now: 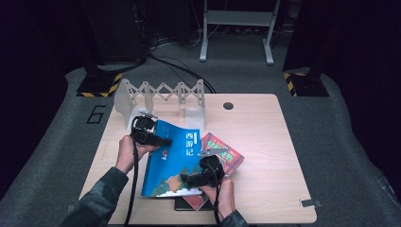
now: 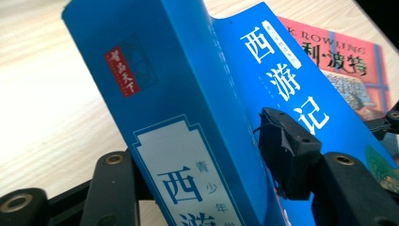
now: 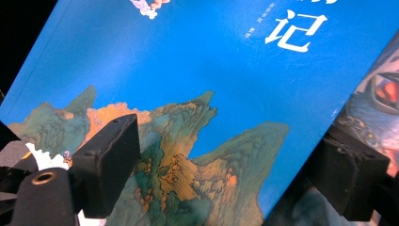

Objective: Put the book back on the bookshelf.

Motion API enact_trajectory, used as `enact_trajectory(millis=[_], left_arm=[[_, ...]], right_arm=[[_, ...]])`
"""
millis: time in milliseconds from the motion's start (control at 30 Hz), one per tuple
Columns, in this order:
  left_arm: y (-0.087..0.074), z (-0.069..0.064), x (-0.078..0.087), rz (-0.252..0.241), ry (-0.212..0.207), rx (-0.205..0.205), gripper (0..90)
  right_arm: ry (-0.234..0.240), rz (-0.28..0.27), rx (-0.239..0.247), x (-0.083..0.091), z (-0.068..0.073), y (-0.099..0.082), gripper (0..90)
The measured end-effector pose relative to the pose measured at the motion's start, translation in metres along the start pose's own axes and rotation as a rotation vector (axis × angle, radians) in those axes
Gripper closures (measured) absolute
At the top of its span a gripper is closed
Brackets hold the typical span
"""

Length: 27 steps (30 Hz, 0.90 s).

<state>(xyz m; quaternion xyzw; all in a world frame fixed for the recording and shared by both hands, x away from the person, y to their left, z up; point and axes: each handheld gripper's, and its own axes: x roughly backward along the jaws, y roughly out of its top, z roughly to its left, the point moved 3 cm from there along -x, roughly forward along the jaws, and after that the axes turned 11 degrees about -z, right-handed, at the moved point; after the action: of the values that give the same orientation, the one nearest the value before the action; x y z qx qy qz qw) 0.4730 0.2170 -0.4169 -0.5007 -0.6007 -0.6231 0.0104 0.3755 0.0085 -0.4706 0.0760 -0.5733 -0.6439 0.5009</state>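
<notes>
Blue book (image 1: 174, 161), mountain print; red book (image 1: 227, 153).

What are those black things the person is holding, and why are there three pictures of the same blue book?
Each black thing is a hand-held gripper: a tool with two jaws that pinch like tongs. One picture comes from a camera high above the table. The other two come from little cameras riding on the grippers, so they see the book very close. The left gripper has its jaws on both sides of the blue book at its spine, and the right gripper has its jaws at the book's lower edge. The book is tilted up off the table. A red book lies beside it, and a white folding rack stands at the back.
</notes>
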Motion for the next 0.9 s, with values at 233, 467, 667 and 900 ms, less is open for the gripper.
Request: enact_trajectory(millis=[233, 467, 667, 900], left_arm=[[0.002, -0.001, 0.0, 0.002, 0.017, -0.015, 48.3], [0.002, 0.001, 0.002, 0.004, -0.001, 0.001, 49.4], [0.002, 0.003, 0.003, -0.008, -0.033, 0.032, 51.5], [0.002, 0.006, 0.004, -0.003, -0.046, 0.036, 52.6]], right_arm=[[0.011, 0.001, -0.007, -0.002, 0.001, 0.0, 15.4], [-0.069, -0.054, 0.036, 0.023, -0.013, 0.001, 10.9], [-0.189, -0.11, 0.025, 0.065, -0.043, -0.007, 3.8], [-0.339, -0.181, -0.034, 0.11, -0.087, -0.023, 2.6]])
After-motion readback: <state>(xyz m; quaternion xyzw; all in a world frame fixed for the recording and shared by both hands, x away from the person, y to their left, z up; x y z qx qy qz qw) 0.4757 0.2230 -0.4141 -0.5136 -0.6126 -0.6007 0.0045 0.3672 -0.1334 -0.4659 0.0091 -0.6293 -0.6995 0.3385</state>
